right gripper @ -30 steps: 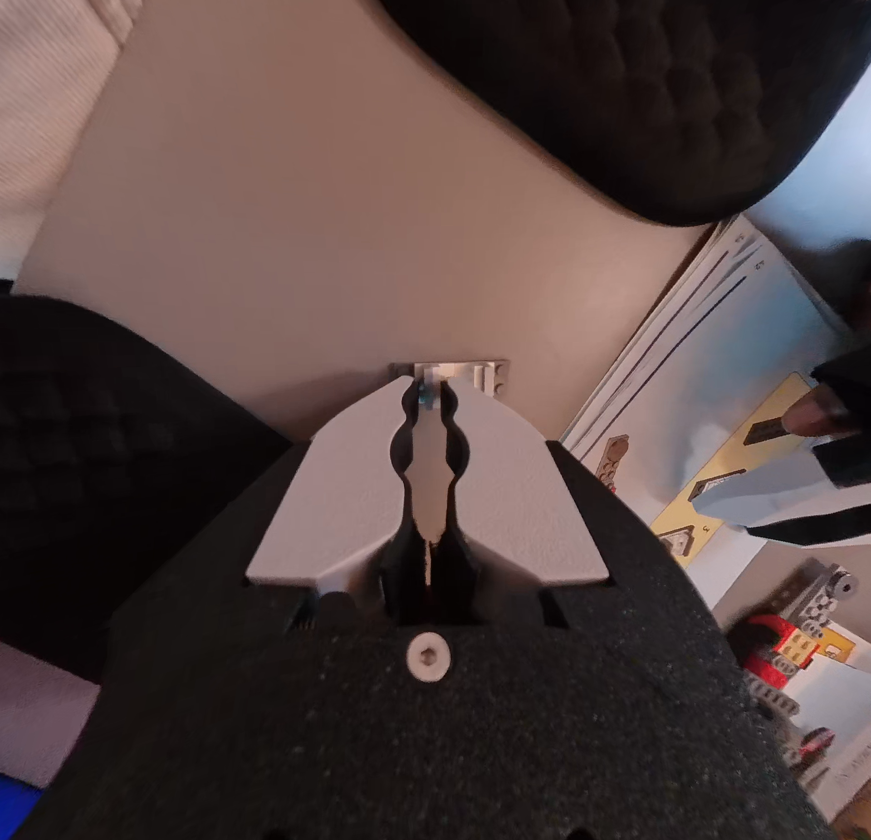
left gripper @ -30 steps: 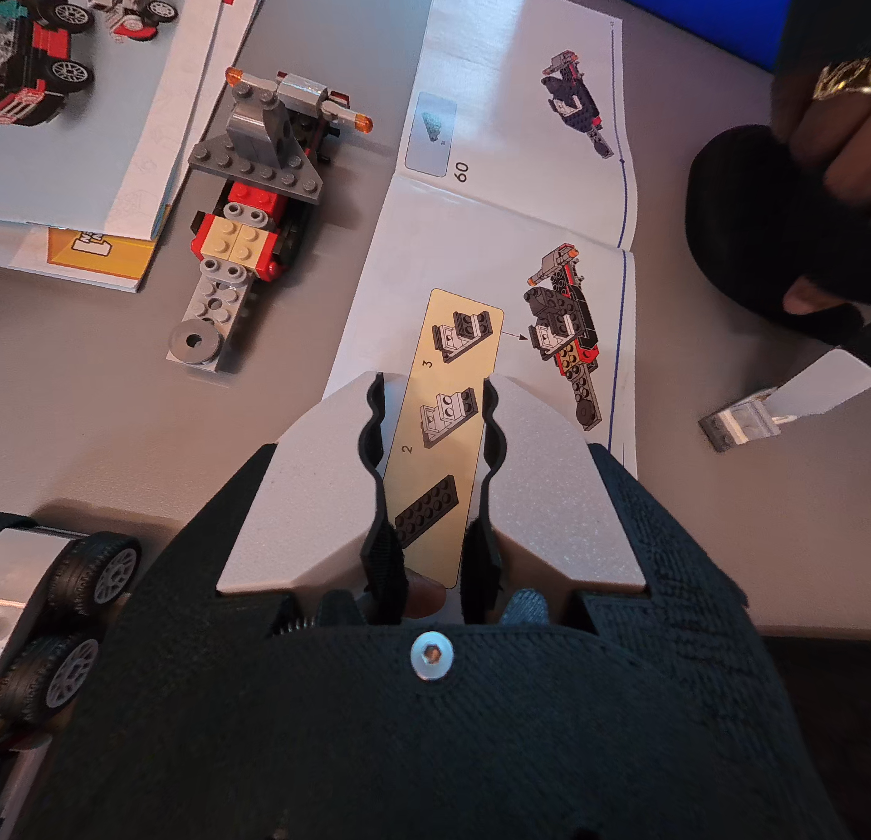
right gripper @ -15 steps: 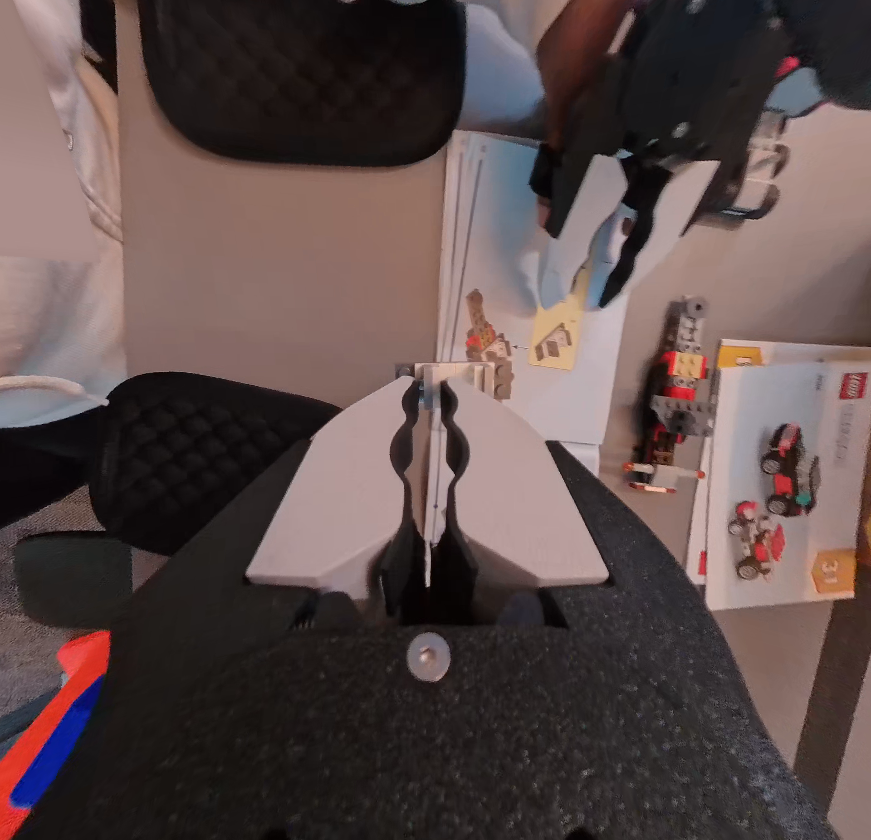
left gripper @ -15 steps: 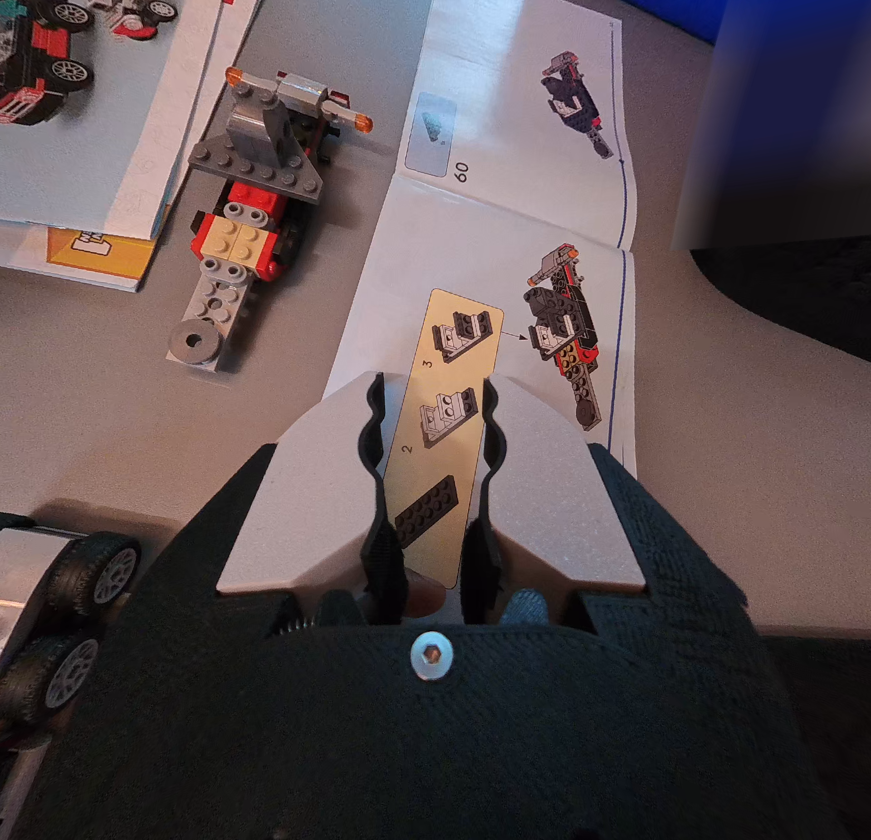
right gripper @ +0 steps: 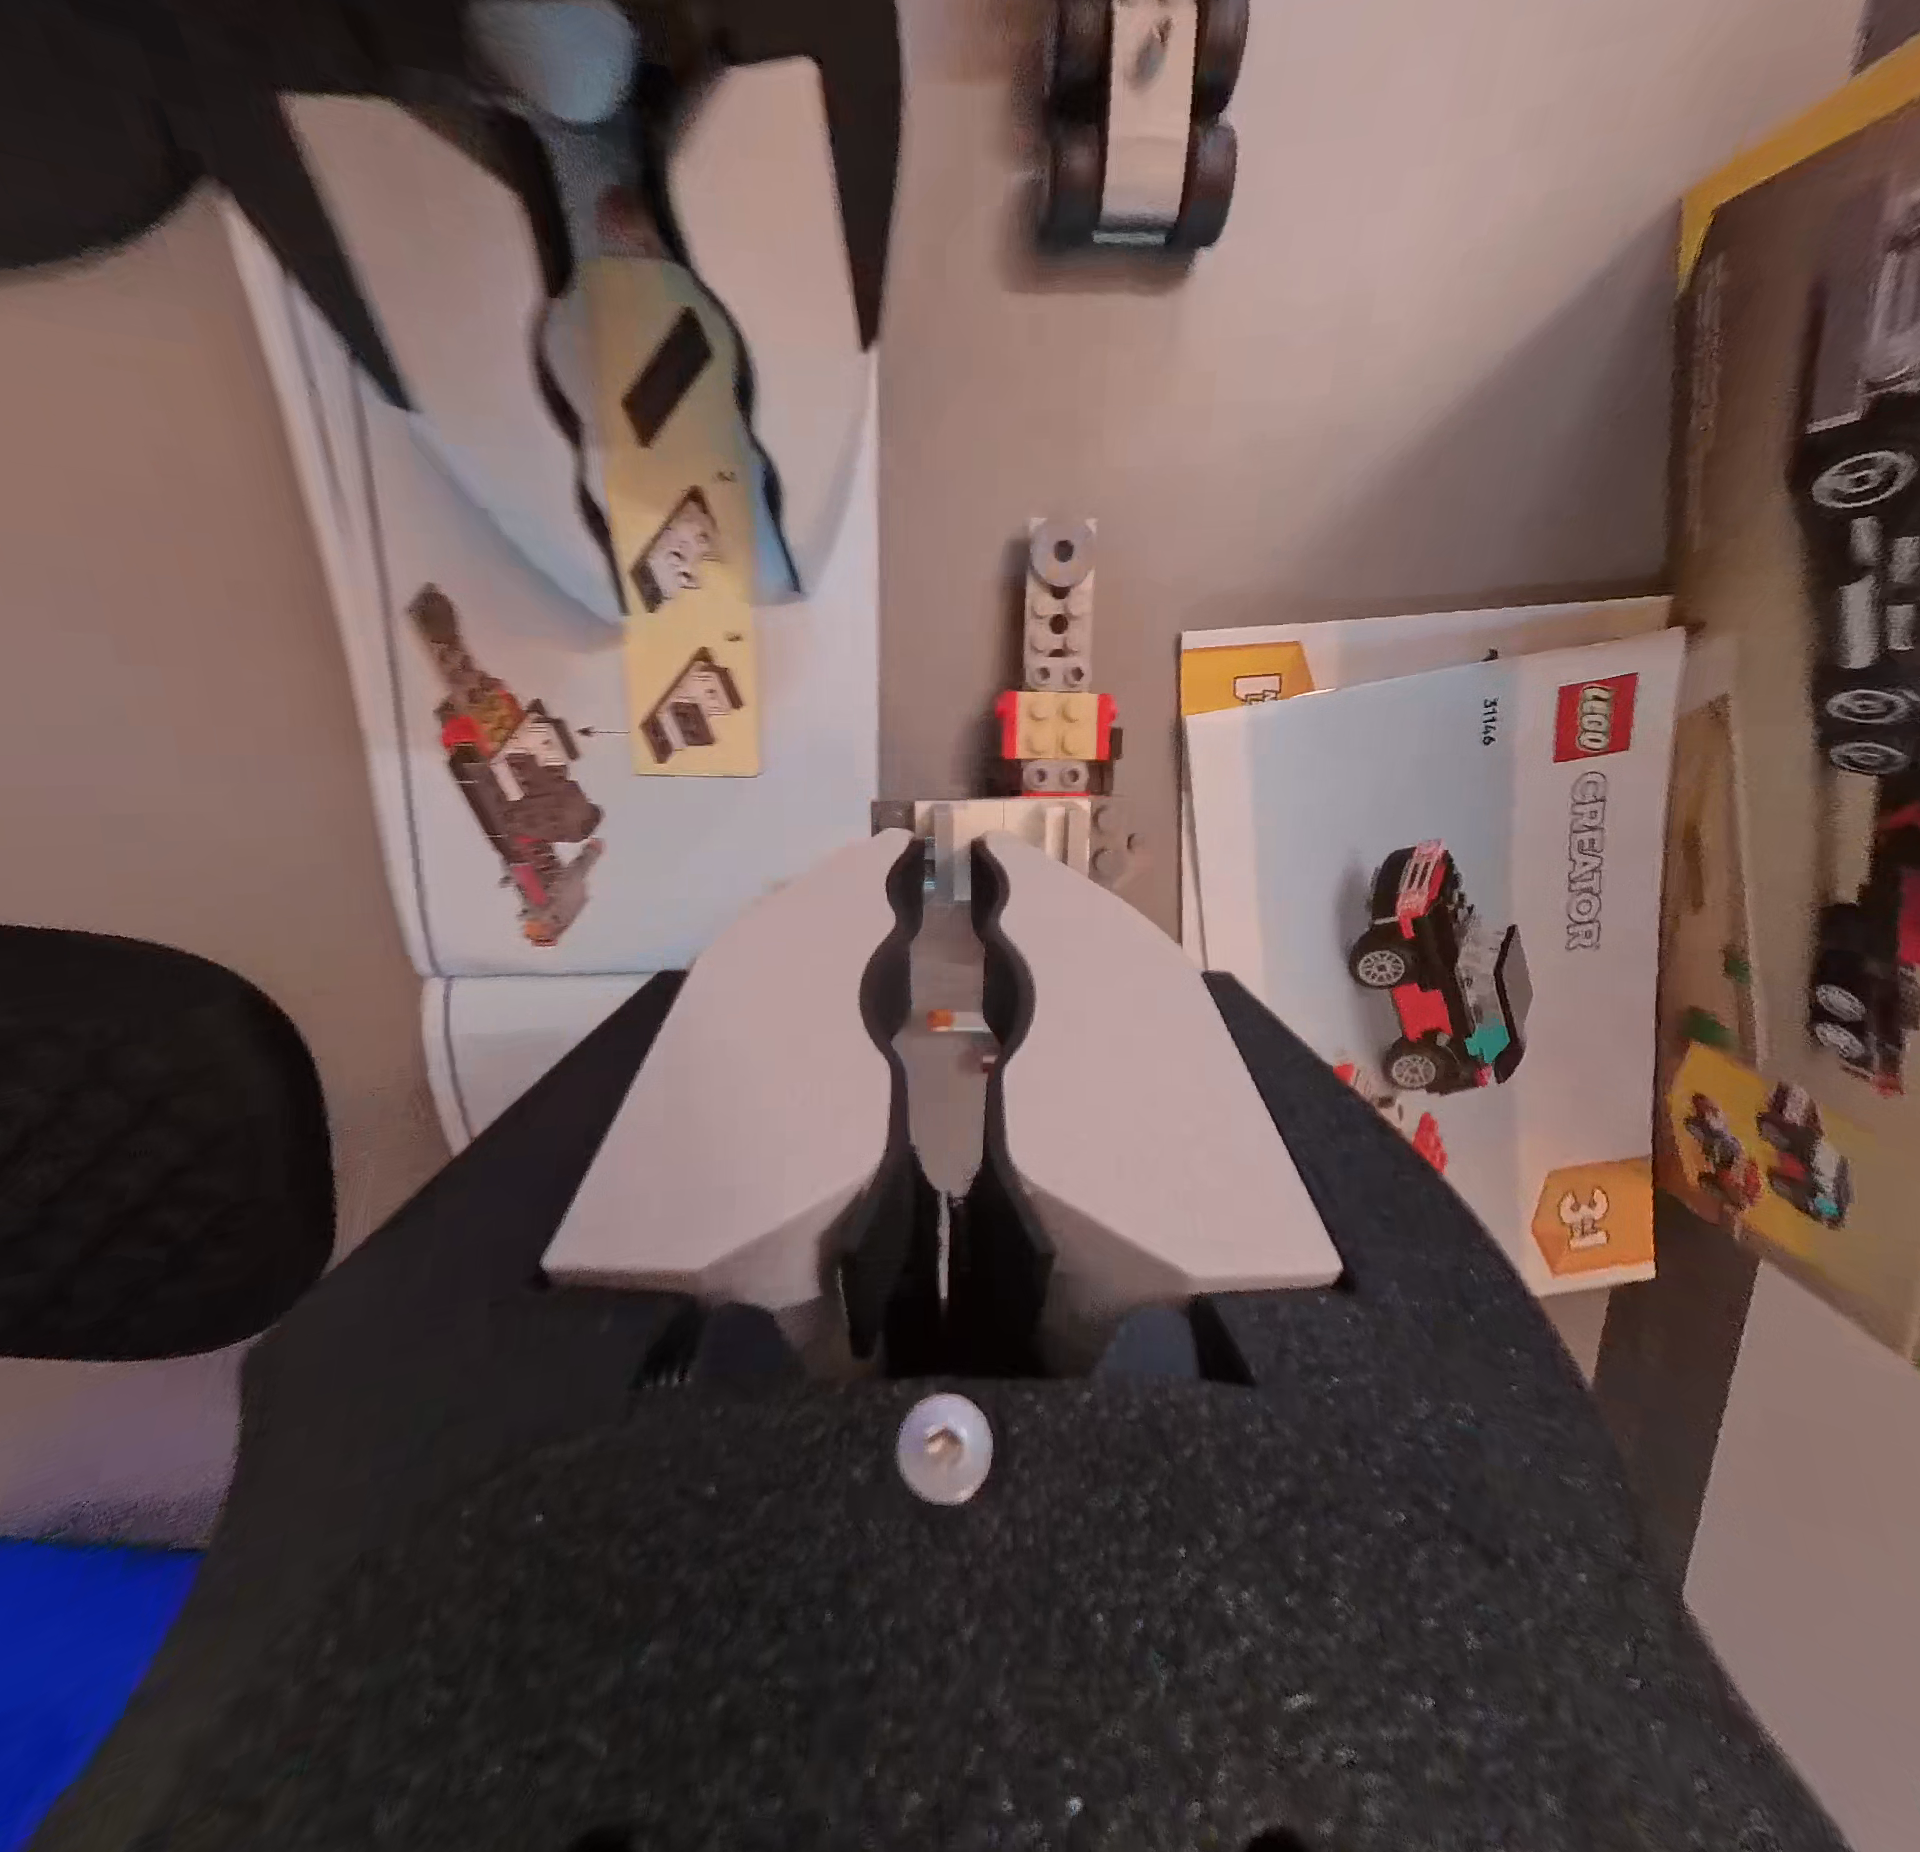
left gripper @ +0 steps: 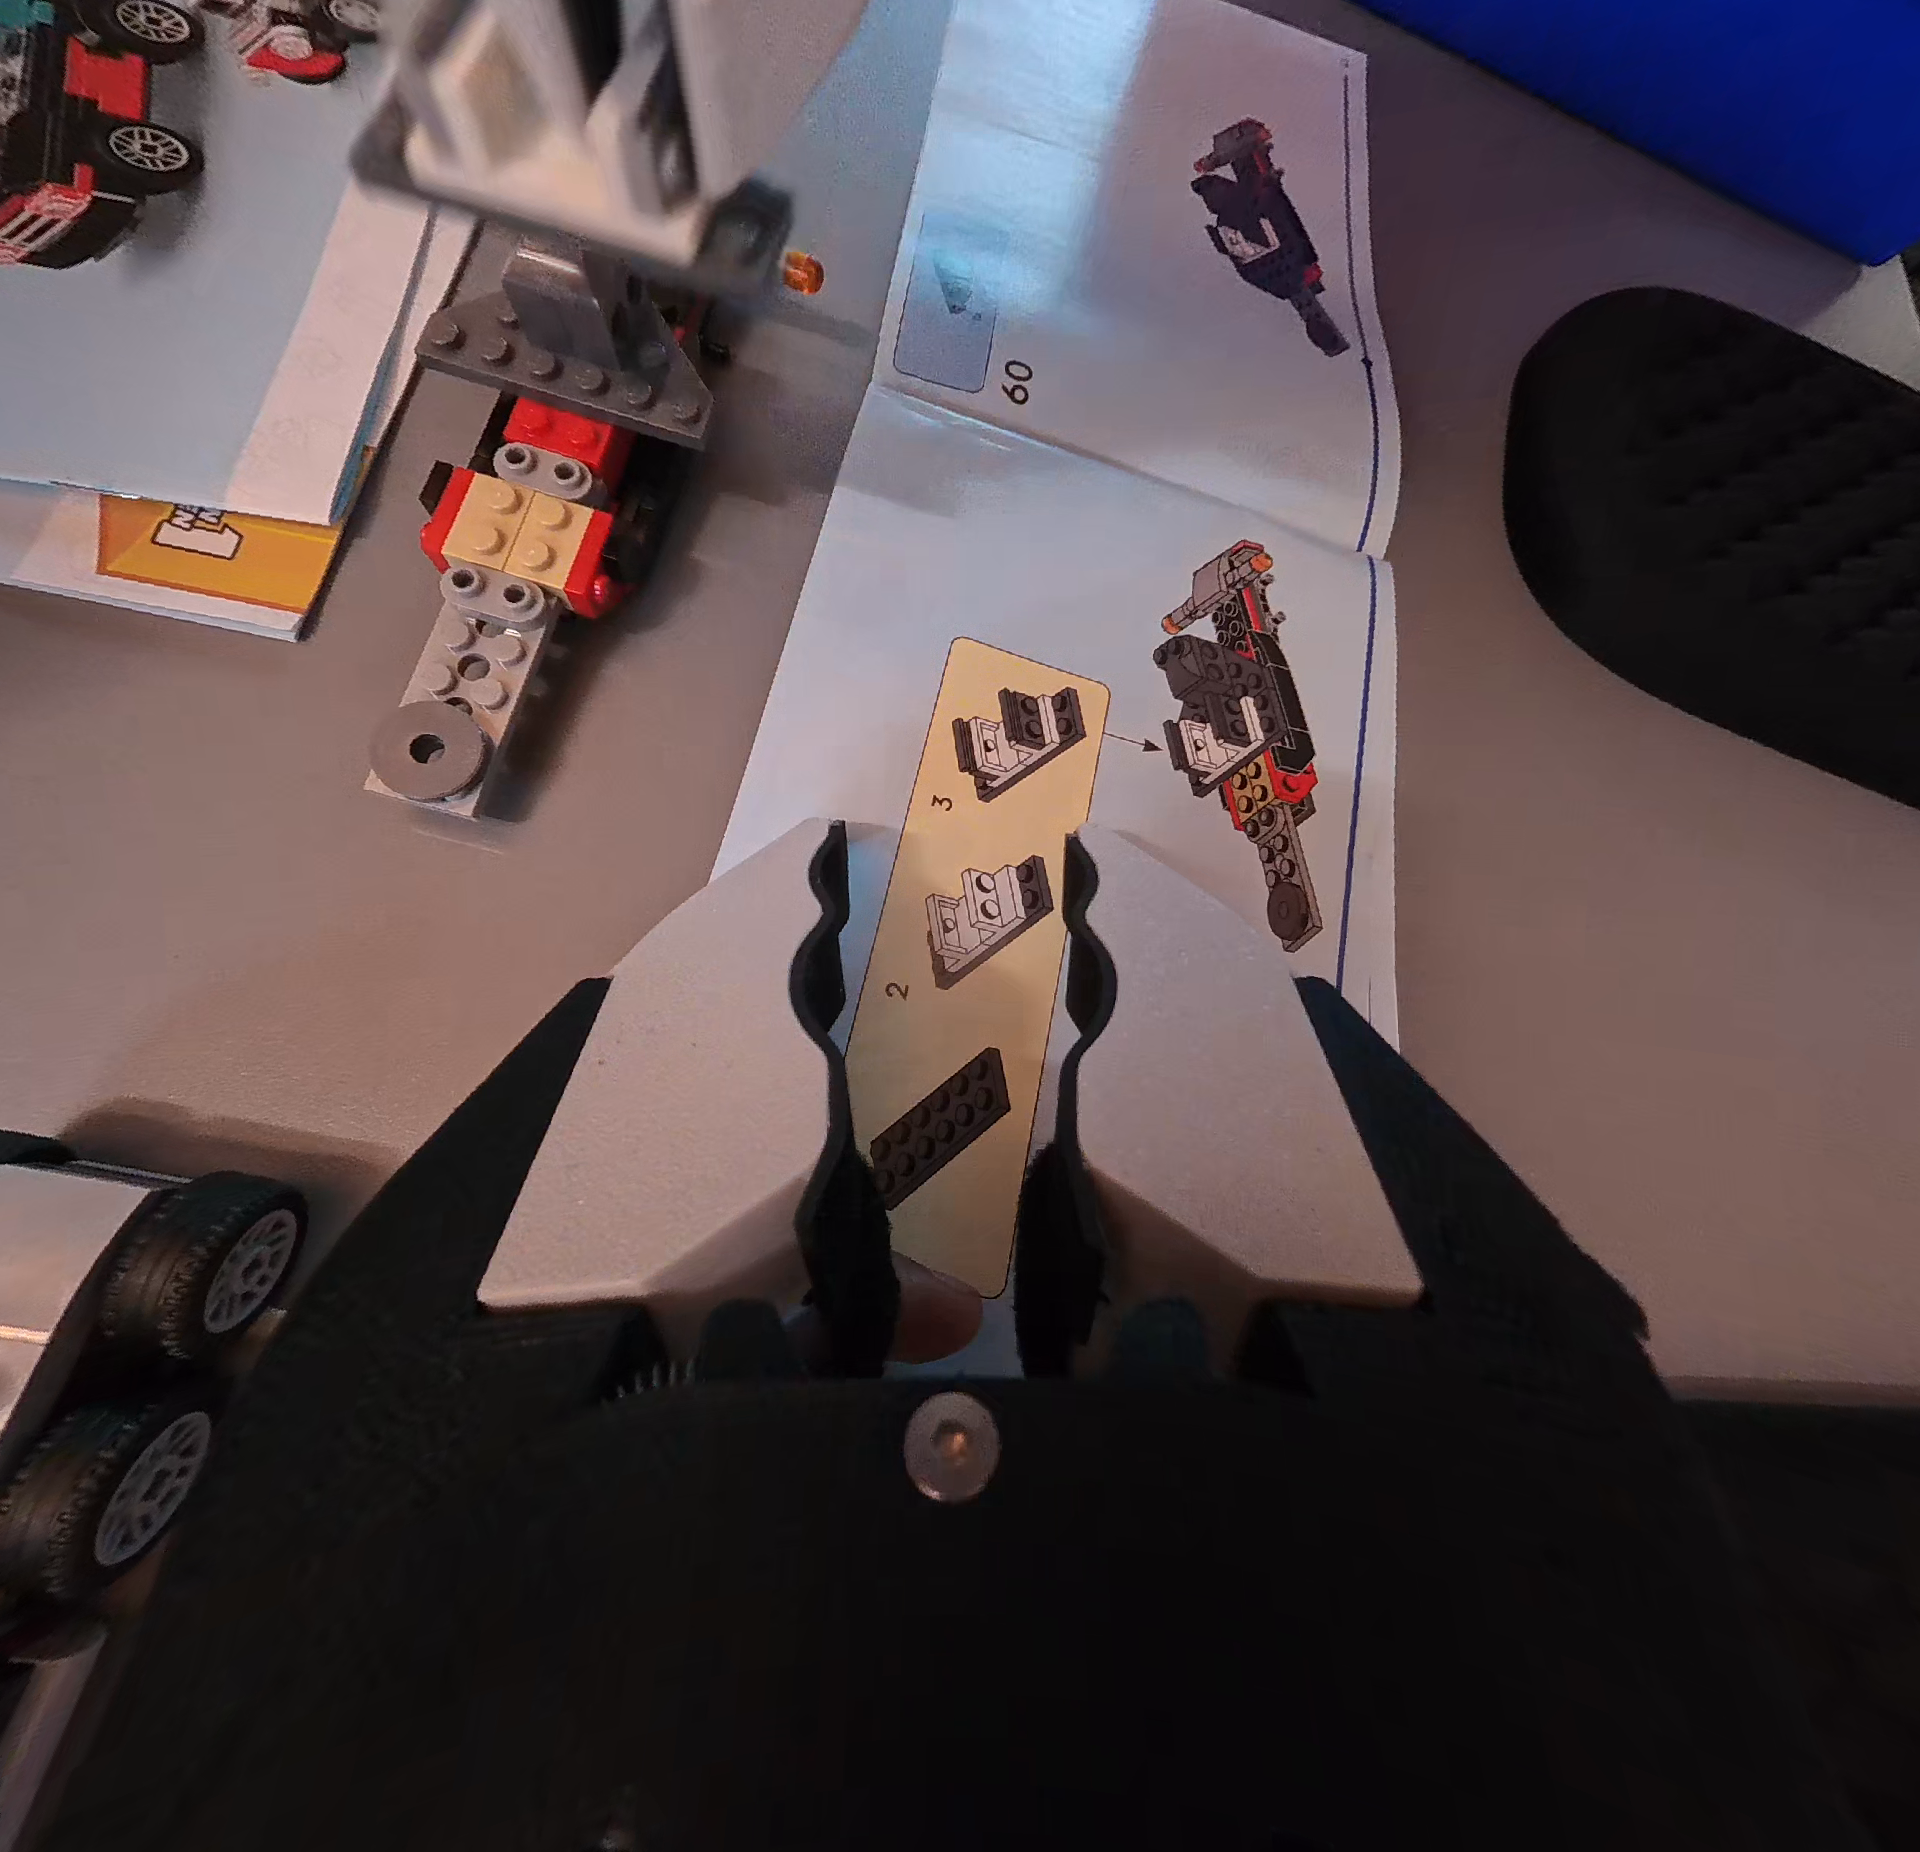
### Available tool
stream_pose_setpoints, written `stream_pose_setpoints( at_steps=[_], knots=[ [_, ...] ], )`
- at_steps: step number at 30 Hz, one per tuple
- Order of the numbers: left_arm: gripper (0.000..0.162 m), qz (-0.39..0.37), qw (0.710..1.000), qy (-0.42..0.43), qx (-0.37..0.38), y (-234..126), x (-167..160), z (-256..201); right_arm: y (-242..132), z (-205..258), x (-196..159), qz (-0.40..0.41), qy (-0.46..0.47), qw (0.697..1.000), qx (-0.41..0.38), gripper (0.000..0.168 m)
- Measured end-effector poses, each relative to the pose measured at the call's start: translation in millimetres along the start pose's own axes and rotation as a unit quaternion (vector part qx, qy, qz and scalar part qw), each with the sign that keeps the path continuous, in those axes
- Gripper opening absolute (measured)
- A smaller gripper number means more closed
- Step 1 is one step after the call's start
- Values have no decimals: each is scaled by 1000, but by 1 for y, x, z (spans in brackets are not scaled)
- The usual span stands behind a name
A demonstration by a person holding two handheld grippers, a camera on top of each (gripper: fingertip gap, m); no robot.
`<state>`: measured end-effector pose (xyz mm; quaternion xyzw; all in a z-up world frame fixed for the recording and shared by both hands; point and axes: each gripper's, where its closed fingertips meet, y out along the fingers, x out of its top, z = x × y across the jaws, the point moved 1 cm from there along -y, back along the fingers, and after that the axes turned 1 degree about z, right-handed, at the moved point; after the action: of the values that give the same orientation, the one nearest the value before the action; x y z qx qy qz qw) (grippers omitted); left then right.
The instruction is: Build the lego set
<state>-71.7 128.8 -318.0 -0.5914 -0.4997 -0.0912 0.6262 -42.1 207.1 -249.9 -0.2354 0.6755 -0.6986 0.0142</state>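
On the grey table (left gripper: 208,950), a wheeled car (left gripper: 135,1324) is sitting leftmost, the half-built model (left gripper: 520,545) beside booklets (left gripper: 187,368); the right gripper (right gripper: 948,846), pinching a grey-white piece (right gripper: 1023,828), is hovering over its rear, while the left gripper (left gripper: 948,846) is resting open-fingered over the manual (left gripper: 1122,472).

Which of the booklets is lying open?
The white instruction booklet under the left gripper is open, showing building pictures. The pale blue booklets stacked beside the red and grey lego model lie closed.
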Motion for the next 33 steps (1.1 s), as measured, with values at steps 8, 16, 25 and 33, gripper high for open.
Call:
stream_pose_setpoints(
  at_steps=[8, 16, 25, 33],
  knots=[
    [40, -1, 1000, -4, -3, 0, 0, 0, 31, -22, -7, 72, 14, 997, 38, 8],
    [39, 0, 1000, -3, -2, 0, 0, 0, 38, -24, -14, 101, 13, 994, 27, 8],
    [39, 0, 1000, -3, -2, 0, 0, 0, 40, -24, -13, 96, 15, 995, 22, 8],
    [39, 0, 1000, -3, -2, -1, 0, 0, 39, -25, -15, 76, 18, 997, 14, 8]
  ],
)
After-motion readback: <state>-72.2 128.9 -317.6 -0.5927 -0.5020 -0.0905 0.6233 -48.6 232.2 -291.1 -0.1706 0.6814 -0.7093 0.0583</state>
